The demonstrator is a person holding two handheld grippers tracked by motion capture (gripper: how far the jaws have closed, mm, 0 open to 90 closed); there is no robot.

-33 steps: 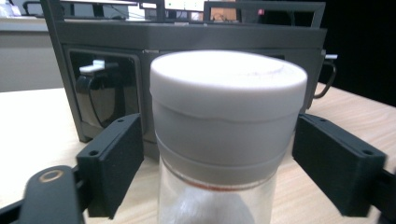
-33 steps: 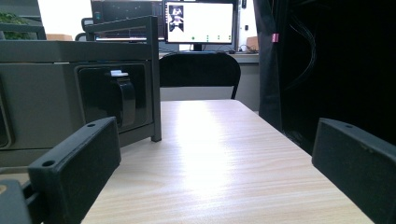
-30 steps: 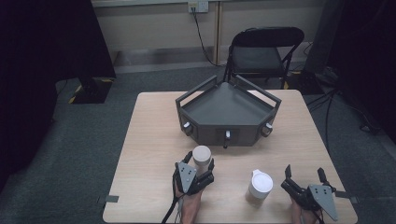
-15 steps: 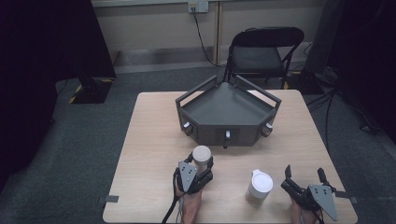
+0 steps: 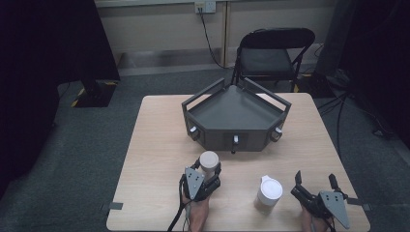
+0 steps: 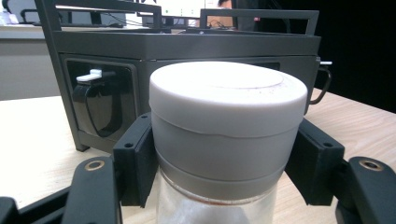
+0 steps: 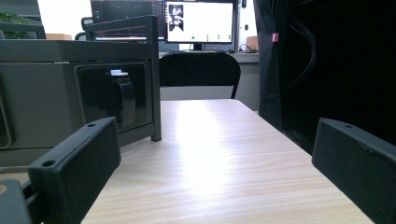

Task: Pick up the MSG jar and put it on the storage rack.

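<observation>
My left claw (image 5: 209, 170) has just closed and is clamped on the white-lidded jar (image 6: 224, 135), which stands upright near the tabletop's (image 5: 159, 145) near edge, left of centre, just in front of the dark tray (image 5: 237, 116). A second white-lidded jar (image 5: 269, 192) stands apart to its right. My right claw (image 5: 314, 180) sits by the near right corner, jaws apart, nothing between them.

The high view is dim and soft, its corners sinking into near black, with the pale table (image 5: 159, 145) the brightest area. In the left gripper view the jar lid (image 6: 226, 95) is overexposed and slightly blurred. In the right gripper view the monitor (image 7: 200, 21) blows out white, and glare streaks the tabletop.
</observation>
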